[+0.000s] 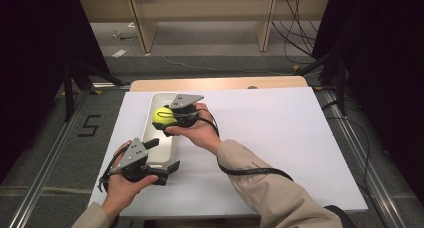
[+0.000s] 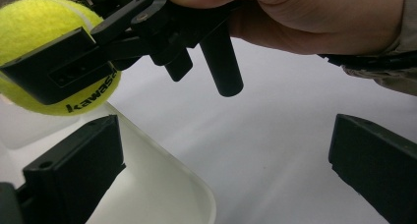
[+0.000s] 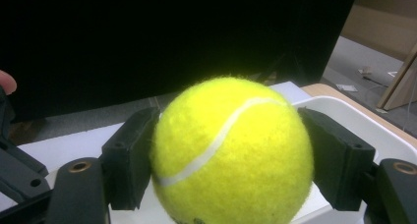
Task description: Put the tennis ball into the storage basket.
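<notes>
2 grippers are in our hands: our right gripper [image 1: 172, 116] clamps the tennis ball [image 1: 163, 116] over the white tray [image 1: 159, 159]. Our left gripper [image 1: 169, 167] gapes wide, empty, at the tray's near end on the counter [image 1: 280, 138].

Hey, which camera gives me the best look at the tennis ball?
The right gripper view: the tennis ball sits large and sharp between its jaws. The left gripper view shows part of it behind the other gripper's jaw, with lettering. The high view shows it small, above the white tray.
</notes>
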`<state>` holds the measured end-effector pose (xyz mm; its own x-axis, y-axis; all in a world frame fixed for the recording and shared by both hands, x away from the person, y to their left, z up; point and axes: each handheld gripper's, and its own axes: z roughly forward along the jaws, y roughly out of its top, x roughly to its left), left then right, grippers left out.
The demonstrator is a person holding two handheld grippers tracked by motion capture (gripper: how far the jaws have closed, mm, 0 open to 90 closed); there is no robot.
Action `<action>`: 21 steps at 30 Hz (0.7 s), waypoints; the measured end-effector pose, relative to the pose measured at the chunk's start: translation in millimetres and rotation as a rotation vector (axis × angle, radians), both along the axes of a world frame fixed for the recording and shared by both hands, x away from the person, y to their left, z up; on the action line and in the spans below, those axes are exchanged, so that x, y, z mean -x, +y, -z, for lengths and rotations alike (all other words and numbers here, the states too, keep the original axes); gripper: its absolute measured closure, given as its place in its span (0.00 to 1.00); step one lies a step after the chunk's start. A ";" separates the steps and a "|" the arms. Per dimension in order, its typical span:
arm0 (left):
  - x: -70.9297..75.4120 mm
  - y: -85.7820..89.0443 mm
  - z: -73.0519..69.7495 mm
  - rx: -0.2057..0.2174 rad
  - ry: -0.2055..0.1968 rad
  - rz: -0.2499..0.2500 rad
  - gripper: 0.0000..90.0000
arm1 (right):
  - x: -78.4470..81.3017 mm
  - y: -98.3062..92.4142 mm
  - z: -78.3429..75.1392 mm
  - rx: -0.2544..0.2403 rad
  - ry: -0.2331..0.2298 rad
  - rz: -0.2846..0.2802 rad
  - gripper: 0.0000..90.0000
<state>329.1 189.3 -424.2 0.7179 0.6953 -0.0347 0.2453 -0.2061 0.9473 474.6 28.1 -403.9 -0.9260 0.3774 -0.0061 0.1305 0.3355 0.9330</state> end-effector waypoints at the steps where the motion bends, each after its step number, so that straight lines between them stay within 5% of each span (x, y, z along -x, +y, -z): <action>1: 0.0 0.0 0.0 0.000 0.000 0.000 0.00 | -0.3 0.5 0.4 0.000 -0.002 -0.001 0.31; 21: 0.1 0.0 -0.2 0.001 0.000 0.001 0.00 | -3.2 7.4 4.5 0.012 0.012 -0.007 0.31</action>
<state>329.0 189.3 -424.1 0.7183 0.6948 -0.0352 0.2450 -0.2054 0.9475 477.8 35.5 -408.4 -0.9288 0.3705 0.0009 0.1396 0.3477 0.9272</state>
